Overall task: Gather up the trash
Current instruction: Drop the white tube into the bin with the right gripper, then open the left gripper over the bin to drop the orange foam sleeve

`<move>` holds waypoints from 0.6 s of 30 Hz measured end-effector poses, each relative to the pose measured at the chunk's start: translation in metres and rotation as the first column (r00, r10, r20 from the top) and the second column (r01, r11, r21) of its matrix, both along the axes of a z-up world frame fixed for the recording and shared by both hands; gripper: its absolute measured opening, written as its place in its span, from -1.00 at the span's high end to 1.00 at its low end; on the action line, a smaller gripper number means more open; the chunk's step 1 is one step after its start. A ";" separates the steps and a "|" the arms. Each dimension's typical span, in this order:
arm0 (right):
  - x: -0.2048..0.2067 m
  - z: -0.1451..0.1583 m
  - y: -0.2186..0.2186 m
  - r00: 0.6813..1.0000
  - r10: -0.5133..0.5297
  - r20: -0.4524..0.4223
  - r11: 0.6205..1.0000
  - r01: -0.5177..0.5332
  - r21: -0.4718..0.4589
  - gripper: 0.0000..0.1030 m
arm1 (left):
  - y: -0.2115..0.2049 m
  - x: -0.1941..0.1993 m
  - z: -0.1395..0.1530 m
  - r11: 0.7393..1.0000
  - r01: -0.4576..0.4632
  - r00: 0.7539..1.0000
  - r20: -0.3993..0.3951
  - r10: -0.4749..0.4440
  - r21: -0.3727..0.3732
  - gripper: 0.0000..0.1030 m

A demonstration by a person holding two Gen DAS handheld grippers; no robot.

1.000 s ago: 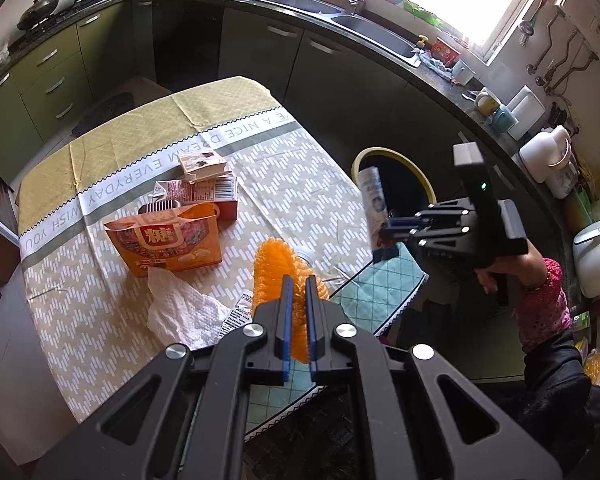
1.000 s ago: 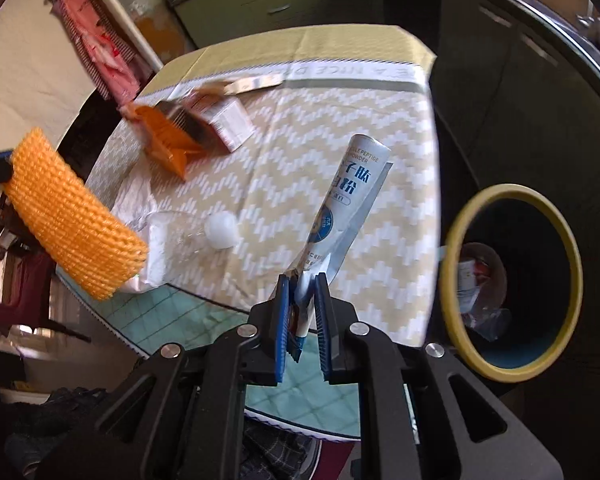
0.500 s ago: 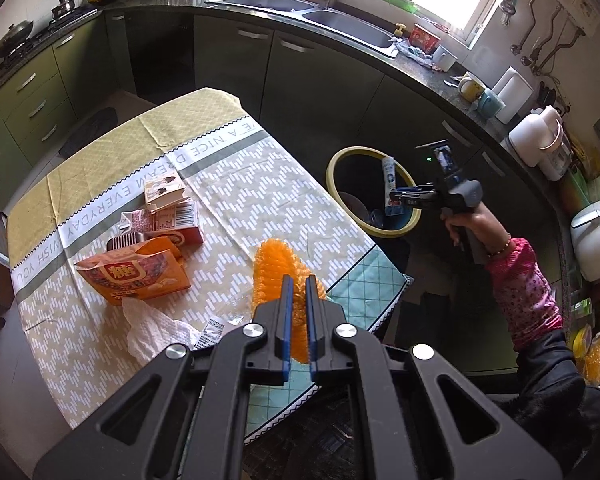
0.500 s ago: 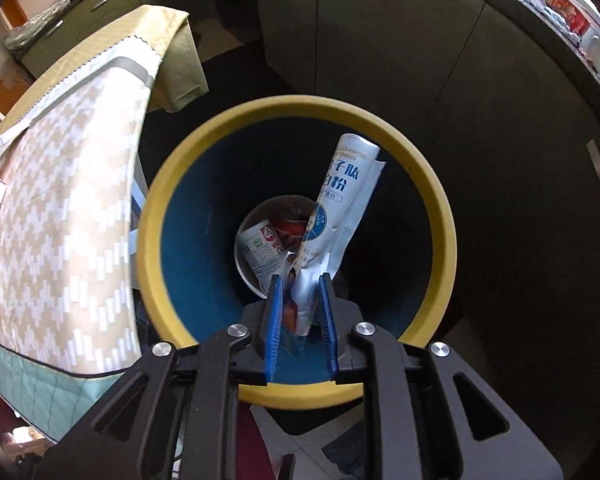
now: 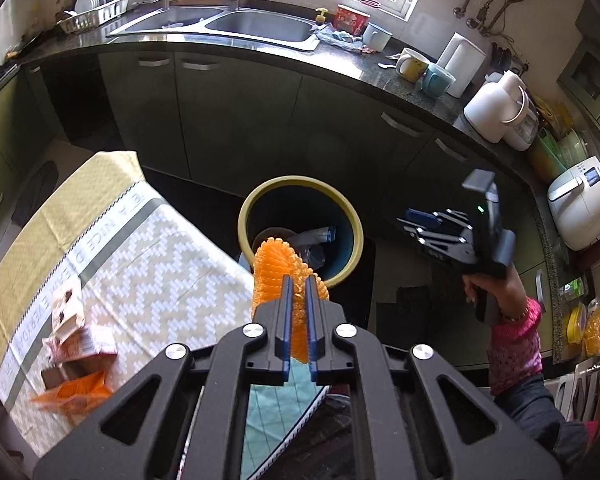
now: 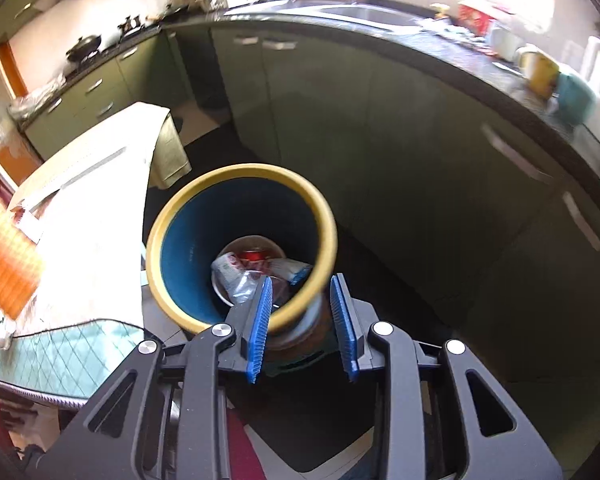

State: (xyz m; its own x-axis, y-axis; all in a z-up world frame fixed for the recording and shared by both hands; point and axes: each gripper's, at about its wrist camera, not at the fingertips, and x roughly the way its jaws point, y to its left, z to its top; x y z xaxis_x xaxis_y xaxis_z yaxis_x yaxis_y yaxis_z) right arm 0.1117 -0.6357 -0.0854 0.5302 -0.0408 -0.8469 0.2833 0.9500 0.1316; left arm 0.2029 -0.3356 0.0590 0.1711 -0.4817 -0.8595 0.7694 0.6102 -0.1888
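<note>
My left gripper is shut on an orange foam net and holds it above the table edge, close to the yellow-rimmed blue bin. The net also shows at the left edge of the right wrist view. My right gripper is open and empty, just right of and above the bin. It also shows in the left wrist view. The white tube lies in the bin among other trash.
The table with its zigzag cloth holds small cartons and an orange bag at the left. Dark green cabinets and a counter with a sink stand behind the bin.
My right gripper has opened and the white tube has dropped into the bin. My left gripper has carried the orange net towards the bin.
</note>
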 end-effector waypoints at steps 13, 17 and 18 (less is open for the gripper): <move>-0.061 -0.021 -0.035 0.997 -0.076 -0.011 0.994 0.077 0.077 0.39 | -0.146 0.060 -0.097 0.995 -0.009 1.000 -0.005 0.010 0.096 0.29; -0.048 -0.025 -0.023 0.999 -0.042 -0.016 0.996 0.043 0.073 0.39 | -0.143 0.065 -0.112 0.992 -0.011 0.999 -0.033 0.016 0.128 0.24; -0.045 -0.024 -0.018 1.000 -0.018 -0.013 0.997 0.019 0.071 0.37 | -0.138 0.064 -0.110 0.992 -0.010 0.999 -0.045 0.015 0.125 0.24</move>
State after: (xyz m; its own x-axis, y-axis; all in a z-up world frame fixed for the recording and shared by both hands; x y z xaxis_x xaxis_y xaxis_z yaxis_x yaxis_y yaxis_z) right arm 0.0667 -0.6535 -0.1091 0.5194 0.0102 -0.8545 0.3031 0.9327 0.1954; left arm 0.2666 -0.4738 -0.0513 0.1356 -0.3686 -0.9196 0.7540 0.6405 -0.1456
